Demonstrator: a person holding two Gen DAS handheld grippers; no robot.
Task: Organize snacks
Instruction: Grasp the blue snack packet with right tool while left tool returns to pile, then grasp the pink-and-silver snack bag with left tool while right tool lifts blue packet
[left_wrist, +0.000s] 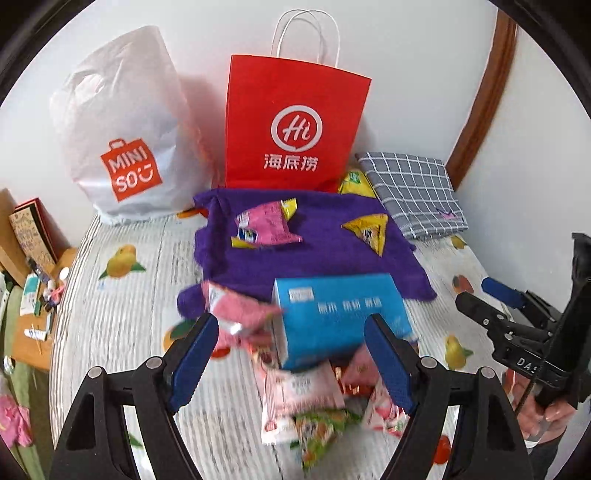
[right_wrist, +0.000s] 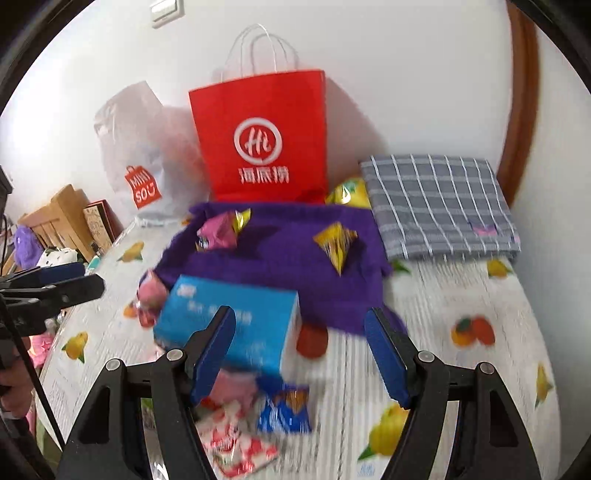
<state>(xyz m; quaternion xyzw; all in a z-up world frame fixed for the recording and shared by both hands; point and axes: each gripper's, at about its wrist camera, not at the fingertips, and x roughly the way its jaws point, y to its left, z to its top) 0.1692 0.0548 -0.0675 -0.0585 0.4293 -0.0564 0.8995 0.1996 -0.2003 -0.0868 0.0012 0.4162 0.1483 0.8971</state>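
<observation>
A blue box (left_wrist: 332, 314) lies tilted on a heap of pink, green and red snack packets (left_wrist: 306, 398) on the fruit-print table cover. My left gripper (left_wrist: 295, 358) is open just in front of the box, empty. A purple cloth (left_wrist: 314, 243) behind holds a pink packet (left_wrist: 267, 225) and a yellow triangular packet (left_wrist: 369, 229). In the right wrist view my right gripper (right_wrist: 299, 354) is open and empty, over the blue box (right_wrist: 229, 321) and a small blue packet (right_wrist: 284, 410). The pink packet (right_wrist: 218, 230) and the yellow one (right_wrist: 336, 242) lie on the purple cloth (right_wrist: 280, 266).
A red paper bag (left_wrist: 295, 122) and a white MINISO plastic bag (left_wrist: 125, 136) stand against the wall. A folded grey checked cloth (left_wrist: 413, 192) lies at the back right, a yellow packet (left_wrist: 354, 182) beside it. A cluttered wooden stand (left_wrist: 33, 254) is past the left edge.
</observation>
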